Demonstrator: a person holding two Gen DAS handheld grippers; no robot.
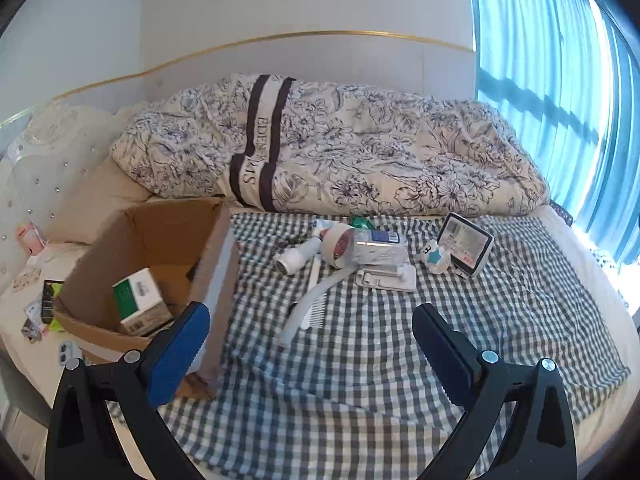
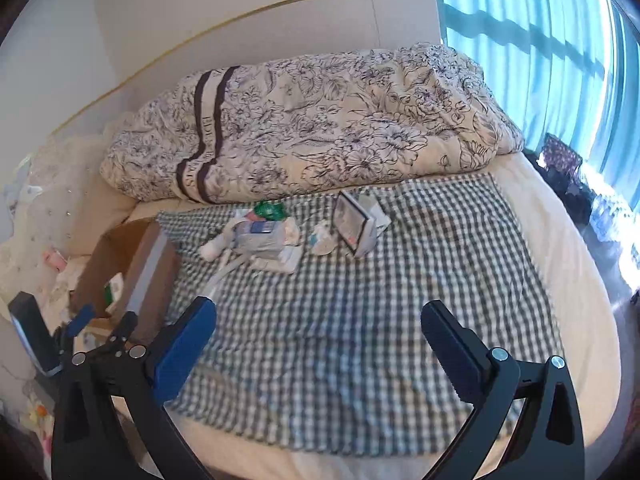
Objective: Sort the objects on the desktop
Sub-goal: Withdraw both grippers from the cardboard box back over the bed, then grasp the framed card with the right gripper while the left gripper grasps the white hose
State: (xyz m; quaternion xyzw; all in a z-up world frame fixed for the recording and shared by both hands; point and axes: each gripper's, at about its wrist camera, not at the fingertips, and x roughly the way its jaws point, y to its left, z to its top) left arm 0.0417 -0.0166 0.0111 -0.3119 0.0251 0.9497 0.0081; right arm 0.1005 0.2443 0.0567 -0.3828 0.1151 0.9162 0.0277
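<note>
A heap of small objects lies on the checkered cloth [image 1: 360,360]: a tape roll [image 1: 340,246], a crumpled clear bottle [image 1: 376,250], a white spray bottle [image 1: 298,254], a comb [image 1: 316,310], a flat white tray [image 1: 386,278], a small bear figure [image 1: 432,256] and a small boxed screen [image 1: 464,244]. An open cardboard box [image 1: 216,264] stands to the left with a green-and-white carton [image 1: 138,300] inside. My left gripper [image 1: 312,354] hovers open beside the box's near corner, holding nothing. My right gripper [image 2: 318,354] is open and empty, well short of the heap [image 2: 260,236].
A rolled floral duvet [image 1: 340,152] lies behind the heap. Left of the box, a white surface [image 1: 24,312] carries scattered small items. Blue curtains [image 1: 560,80] hang at the right. The bed's edge [image 2: 580,280] curves around on the right.
</note>
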